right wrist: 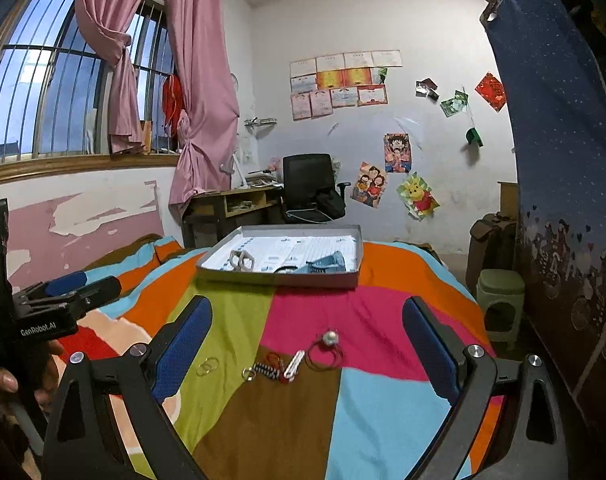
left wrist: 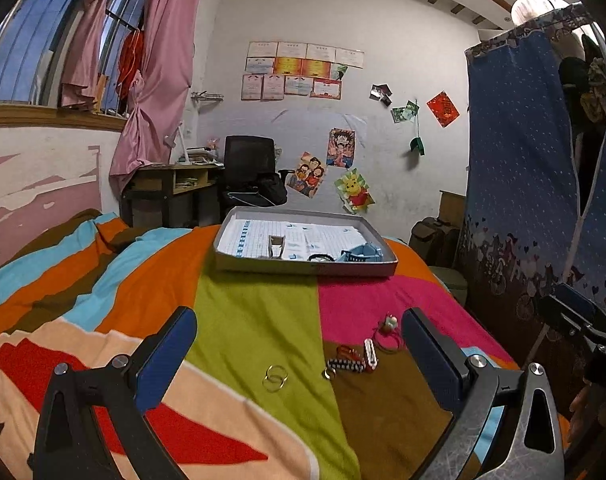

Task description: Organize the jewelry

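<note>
Jewelry lies in a small group on the striped bedspread [left wrist: 255,312] of a bed, near both claws. The left claw [left wrist: 299,332] is wide open and holds nothing; its two blue pads stand far apart, with the jewelry on the cover between and below them. The right claw [right wrist: 307,324] is also wide open and empty. On the green stripe lies a pair of thin metal rings [left wrist: 275,378], touching each other. Just beside them to the right, on the brown patch, is a beaded black and white piece [left wrist: 345,365] with a small ring at its end, a white hair clip [left wrist: 370,354] and some red cord, all touching or overlapping. A little farther, on the pink stripe, lies a red cord bracelet [left wrist: 389,338] with a pale bead [right wrist: 330,338]. Farther back on the bed stands a shallow grey box lid [left wrist: 303,270] lined with printed paper. Inside it are a metal clip [left wrist: 276,246], a dark ring [left wrist: 322,257] and a light blue plastic piece [left wrist: 363,254] at the near right corner. In the right wrist view the left claw device [right wrist: 51,308] appears at the left edge, held by a hand [right wrist: 7,380].
</note>
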